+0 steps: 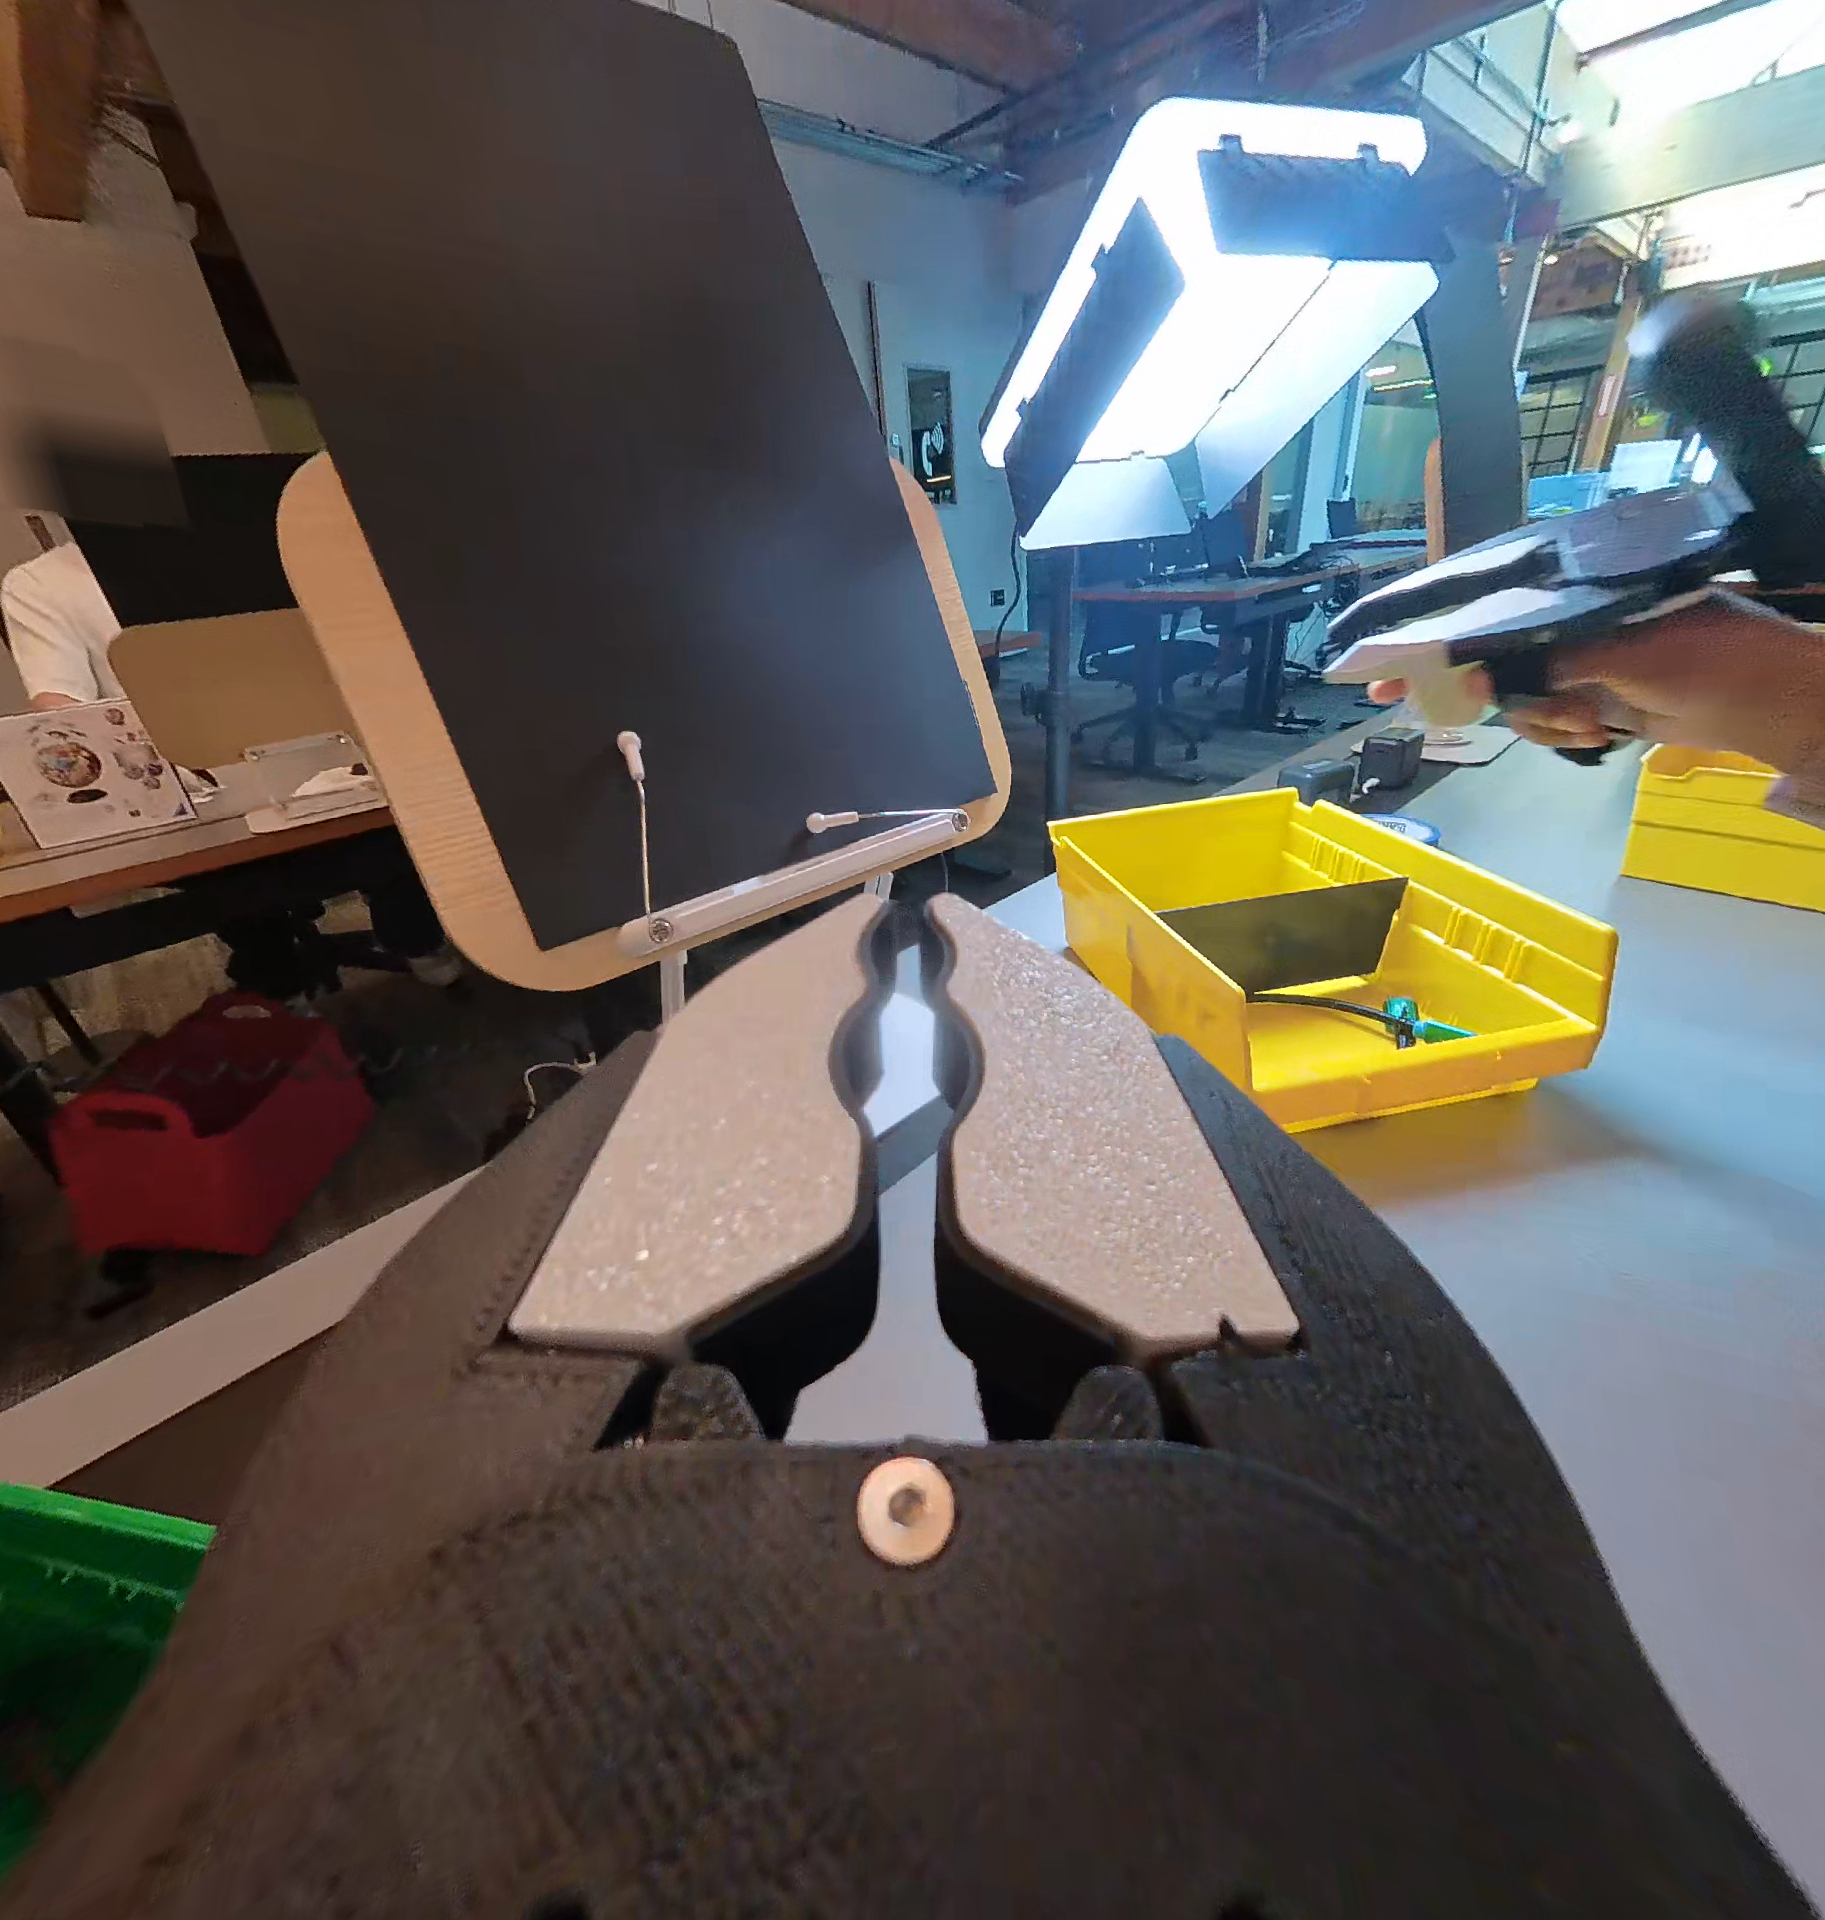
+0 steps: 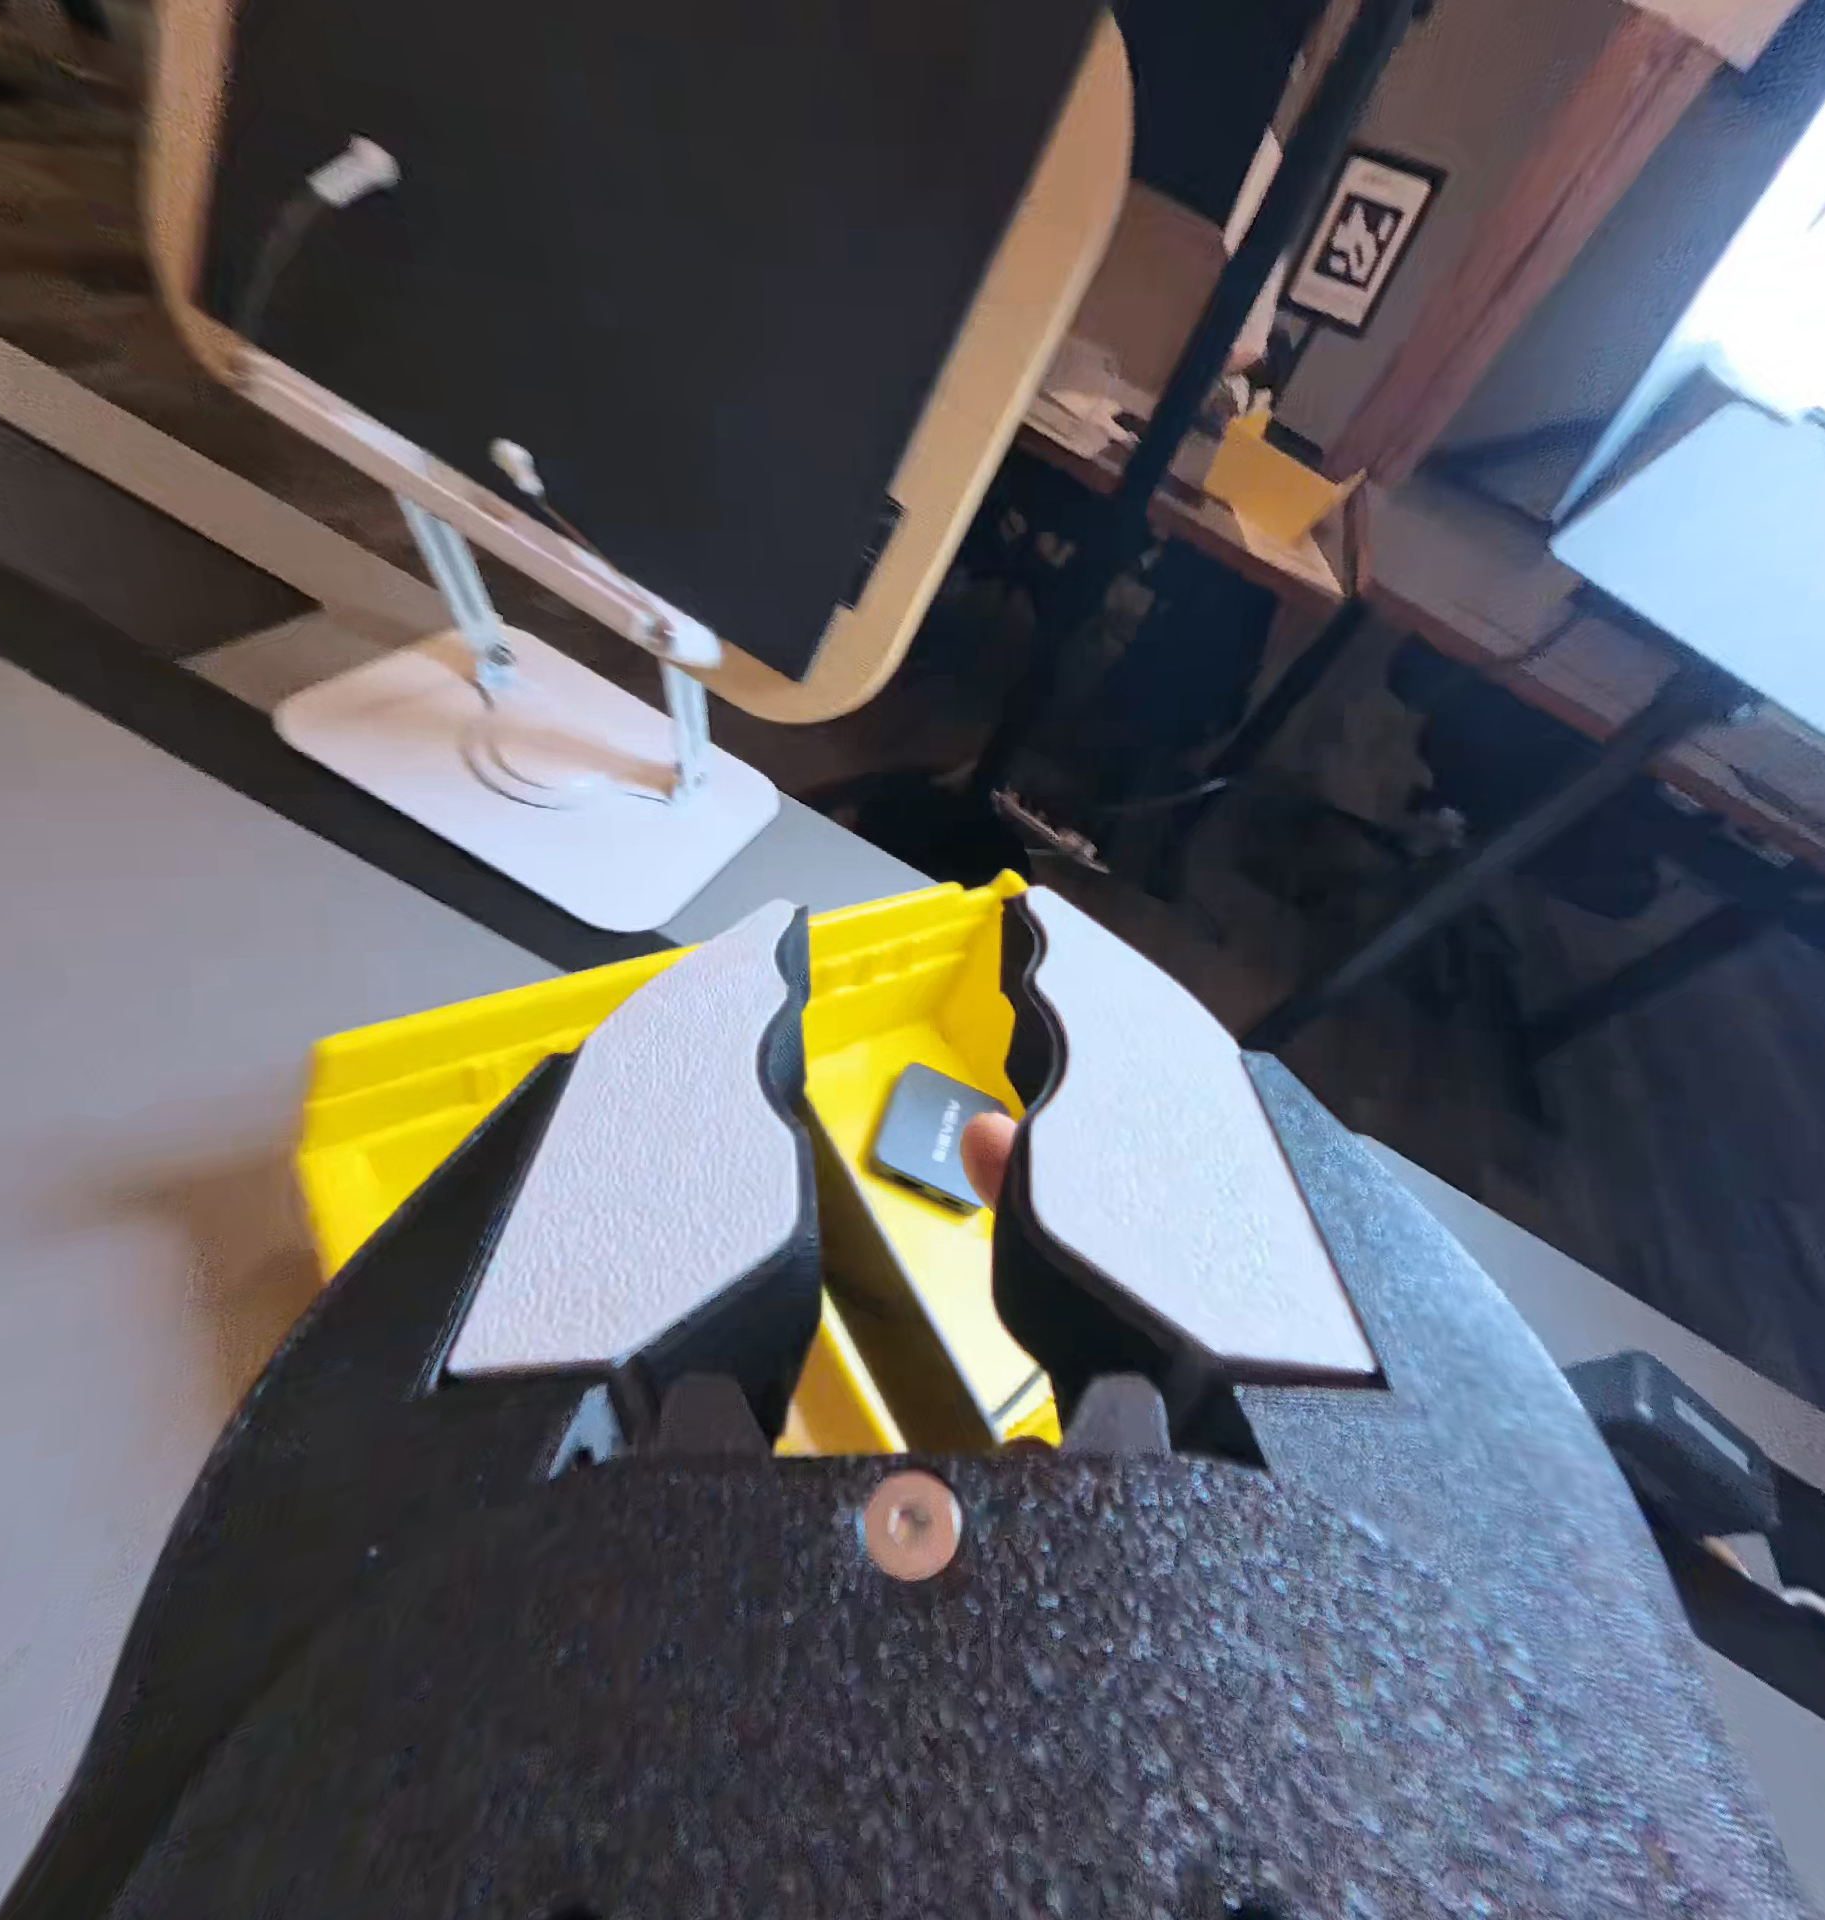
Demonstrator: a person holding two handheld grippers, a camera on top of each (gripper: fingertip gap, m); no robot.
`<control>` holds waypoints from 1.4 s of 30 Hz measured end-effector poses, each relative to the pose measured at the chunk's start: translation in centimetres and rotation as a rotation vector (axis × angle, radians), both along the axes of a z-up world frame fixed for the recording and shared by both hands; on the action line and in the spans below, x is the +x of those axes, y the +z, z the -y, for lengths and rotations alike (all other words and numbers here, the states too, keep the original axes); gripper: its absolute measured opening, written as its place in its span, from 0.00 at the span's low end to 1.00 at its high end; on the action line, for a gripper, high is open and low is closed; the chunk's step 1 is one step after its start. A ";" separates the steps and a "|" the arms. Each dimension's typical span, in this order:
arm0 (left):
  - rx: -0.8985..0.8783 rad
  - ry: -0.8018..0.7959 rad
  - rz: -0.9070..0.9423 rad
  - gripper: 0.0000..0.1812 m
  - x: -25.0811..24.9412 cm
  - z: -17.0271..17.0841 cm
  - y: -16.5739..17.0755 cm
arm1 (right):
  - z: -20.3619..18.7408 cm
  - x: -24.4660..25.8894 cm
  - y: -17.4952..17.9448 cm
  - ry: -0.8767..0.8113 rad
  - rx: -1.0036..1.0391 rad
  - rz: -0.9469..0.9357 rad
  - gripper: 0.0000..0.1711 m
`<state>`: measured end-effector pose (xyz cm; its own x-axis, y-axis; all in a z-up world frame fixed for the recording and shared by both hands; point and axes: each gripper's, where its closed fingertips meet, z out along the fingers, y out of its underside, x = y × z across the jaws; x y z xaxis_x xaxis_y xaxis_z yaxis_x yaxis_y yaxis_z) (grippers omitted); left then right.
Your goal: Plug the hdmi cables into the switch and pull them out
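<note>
**Switch lying in the bin, both grippers empty**

A grey surface (image 1: 1510,1351) is carrying everything, and the tilted black board on a pale wooden stand (image 1: 575,468) is rising at its far edge. A yellow plastic bin with a black divider (image 1: 1490,935) is sitting on the surface; a thin black cable end with a green tip (image 1: 1344,1013) is lying in its nearer compartment, and whether it is an hdmi cable cannot be told.

The right gripper (image 2: 908,945) is being held over the bin, fingers apart and empty. The left gripper (image 1: 908,920) is being held clear of the bin, fingers nearly together on nothing.

The small flat black box of the switch (image 2: 923,1132) is lying on the bin floor beyond the divider. It is judged light, rigid and smooth, so likely to slide. It is best being taken across its long plain sides, the port faces being left free.
</note>
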<state>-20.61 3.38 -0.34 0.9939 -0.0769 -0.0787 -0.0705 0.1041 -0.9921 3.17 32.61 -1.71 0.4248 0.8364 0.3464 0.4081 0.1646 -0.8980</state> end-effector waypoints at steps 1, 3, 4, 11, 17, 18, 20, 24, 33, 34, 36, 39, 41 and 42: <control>0.003 0.006 -0.009 0.04 0.1 0.1 0.1 | 2.5 0.0 0.3 0.046 0.014 -0.014 0.21; 0.008 0.020 -0.047 0.04 0.2 0.4 0.5 | 6.7 0.4 0.4 0.094 0.068 -0.030 0.21; 0.009 0.031 -0.068 0.04 0.2 0.7 0.8 | 8.5 0.5 0.3 0.115 0.080 -0.061 0.20; 0.041 0.126 -0.092 0.07 -1.6 3.0 2.7 | 13.9 1.6 -1.9 0.114 -0.048 -0.361 0.16; 0.011 0.308 -0.129 0.18 -5.8 5.2 3.2 | 11.6 2.6 -3.3 0.034 0.024 -0.417 0.13; -0.012 0.349 -0.138 0.20 -6.9 5.7 2.9 | 11.6 2.4 -3.4 0.045 0.013 -0.420 0.12; -0.076 0.423 -0.145 0.23 -9.1 6.7 1.8 | 11.4 2.1 -3.4 0.053 0.019 -0.425 0.12; -0.315 0.485 -0.089 0.24 -12.8 8.2 -3.0 | 11.4 1.1 -2.0 0.068 0.038 -0.442 0.11; -0.494 0.607 -0.061 0.24 -17.1 11.3 -7.1 | 14.0 -0.6 5.3 0.166 0.046 -0.575 0.08; -0.484 0.615 -0.051 0.24 -17.3 11.7 -6.9 | 14.3 -0.5 5.6 0.176 0.047 -0.577 0.07; -0.470 0.625 -0.037 0.24 -17.6 12.5 -6.4 | 14.6 -0.4 5.8 0.192 0.056 -0.568 0.07; -0.514 0.606 -0.056 0.25 -17.0 13.0 -6.3 | 14.5 -0.1 4.8 0.207 0.080 -0.507 0.06; -0.618 0.590 -0.096 0.28 -16.2 13.1 -7.2 | 14.0 0.0 4.2 0.202 0.069 -0.482 0.06; -0.687 0.571 -0.114 0.28 -15.5 13.2 -7.9 | 13.8 0.0 3.9 0.204 0.050 -0.475 0.05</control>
<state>-36.12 -9.83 -8.26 0.8843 0.3594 -0.2982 -0.0320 -0.5905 -0.8064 3.21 18.85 2.23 0.3751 0.9058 0.1971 -0.0871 0.2461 -0.9653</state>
